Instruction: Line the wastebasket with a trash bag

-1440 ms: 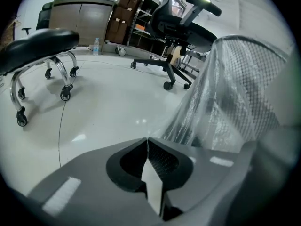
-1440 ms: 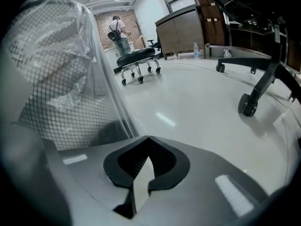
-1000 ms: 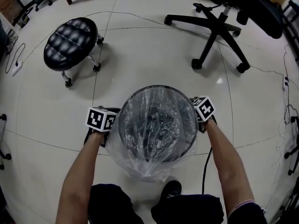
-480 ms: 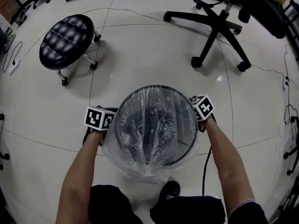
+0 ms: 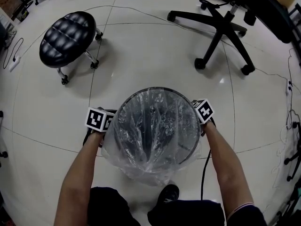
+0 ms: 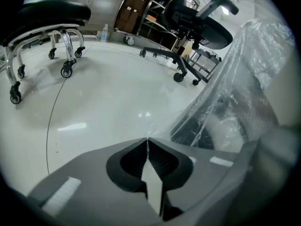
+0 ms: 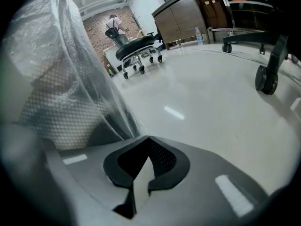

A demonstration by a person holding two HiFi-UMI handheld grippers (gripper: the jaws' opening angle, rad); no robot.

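A round black mesh wastebasket (image 5: 157,89) stands on the floor between my forearms. A clear trash bag (image 5: 150,126) hangs inside it, and its edge is folded over the rim and down the outside. My left gripper (image 5: 108,127) is at the basket's left side, shut on the bag's film (image 6: 197,112), which runs from the jaw tips to the basket. At the basket's right side, my right gripper (image 5: 201,125) is shut on the film (image 7: 94,93) that reaches its closed jaws. The mesh wall (image 7: 51,117) shows through the plastic.
A black padded stool on casters (image 5: 68,34) stands at the far left. An office chair's star base (image 5: 221,27) is at the far right. A cable (image 5: 205,173) trails beside my right arm. My shoe (image 5: 167,193) is just behind the basket.
Both grippers have sunk a little beside the basket and drawn the bag's folded edge further down the outside. The folds of film inside the basket have shifted.
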